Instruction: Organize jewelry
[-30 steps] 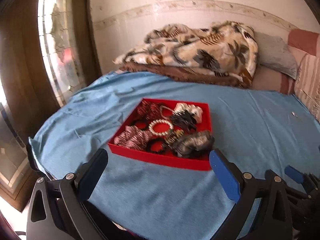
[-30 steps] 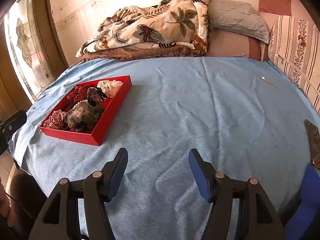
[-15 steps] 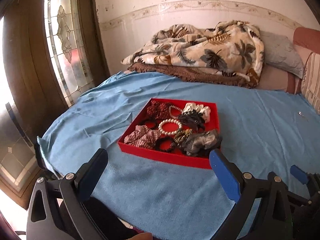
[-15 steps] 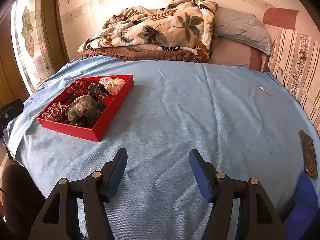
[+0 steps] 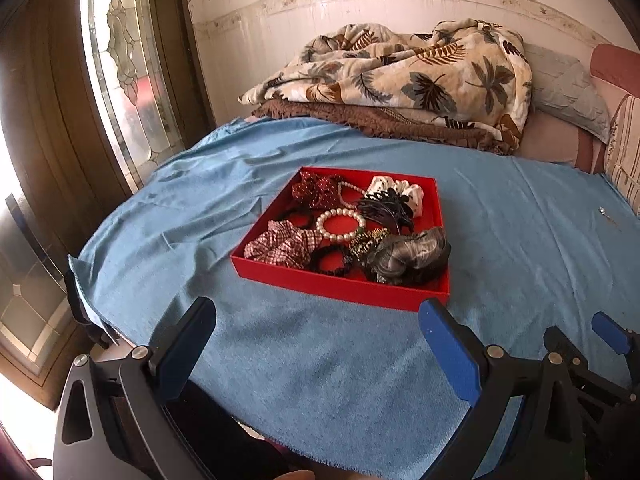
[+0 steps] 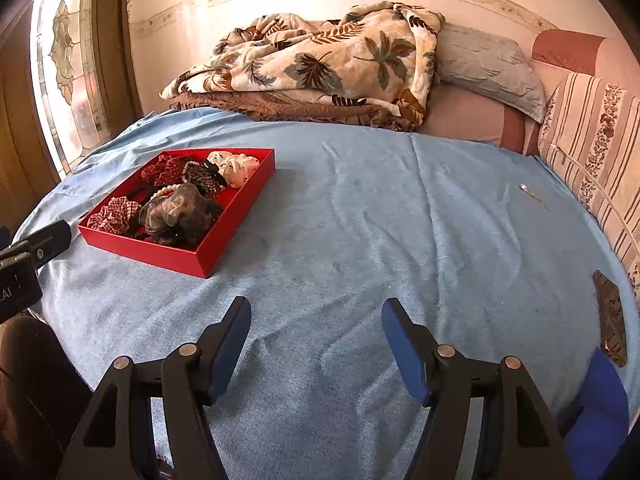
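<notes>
Nearest: left gripper (image 5: 316, 334) and right gripper (image 6: 316, 334), fingers apart, both empty, above the blue bed cover (image 6: 360, 240). Beyond: red tray (image 5: 340, 286) holding a pearl bracelet (image 5: 341, 224), scrunchies and hair clips, heaped together unsorted. Far right: a small silver piece (image 6: 524, 187), loose on the cover. Fits either gathering complete or sorting pending.

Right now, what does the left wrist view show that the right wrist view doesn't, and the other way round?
Only the left view shows the whole pearl bracelet and black hair claw from above. Only the right view shows the striped cushion and a dark flat object at the bed's edge. Both show the red tray, leaf-print blanket, blue bedspread, and an open gripper.
</notes>
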A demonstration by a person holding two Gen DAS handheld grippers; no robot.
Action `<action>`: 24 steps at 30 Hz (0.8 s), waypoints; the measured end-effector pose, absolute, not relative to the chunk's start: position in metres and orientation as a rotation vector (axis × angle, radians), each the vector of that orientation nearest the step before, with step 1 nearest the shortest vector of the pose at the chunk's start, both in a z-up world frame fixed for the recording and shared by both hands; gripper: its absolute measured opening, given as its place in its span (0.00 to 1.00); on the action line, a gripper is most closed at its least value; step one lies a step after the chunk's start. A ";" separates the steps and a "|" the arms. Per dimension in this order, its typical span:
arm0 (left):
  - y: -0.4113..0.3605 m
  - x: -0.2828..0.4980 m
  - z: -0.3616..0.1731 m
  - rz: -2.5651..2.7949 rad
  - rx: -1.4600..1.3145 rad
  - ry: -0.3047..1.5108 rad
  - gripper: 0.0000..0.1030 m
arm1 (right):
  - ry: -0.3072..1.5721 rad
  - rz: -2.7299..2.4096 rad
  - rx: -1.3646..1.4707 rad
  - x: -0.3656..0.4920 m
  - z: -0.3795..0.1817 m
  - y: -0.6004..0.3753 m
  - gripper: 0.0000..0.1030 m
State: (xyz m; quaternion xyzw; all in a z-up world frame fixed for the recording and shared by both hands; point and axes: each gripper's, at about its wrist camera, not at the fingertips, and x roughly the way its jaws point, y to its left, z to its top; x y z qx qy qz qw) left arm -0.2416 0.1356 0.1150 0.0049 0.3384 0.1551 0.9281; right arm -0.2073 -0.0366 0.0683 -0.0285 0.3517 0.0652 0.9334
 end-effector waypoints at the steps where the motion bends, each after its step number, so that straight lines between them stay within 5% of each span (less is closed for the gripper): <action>1: 0.137 -0.241 0.114 0.309 0.003 0.701 0.98 | 0.715 0.128 -0.063 -0.208 0.070 -0.036 0.70; 24: 0.170 -0.247 0.098 0.259 -0.102 0.751 0.98 | 0.761 0.127 -0.099 -0.204 0.085 -0.008 0.74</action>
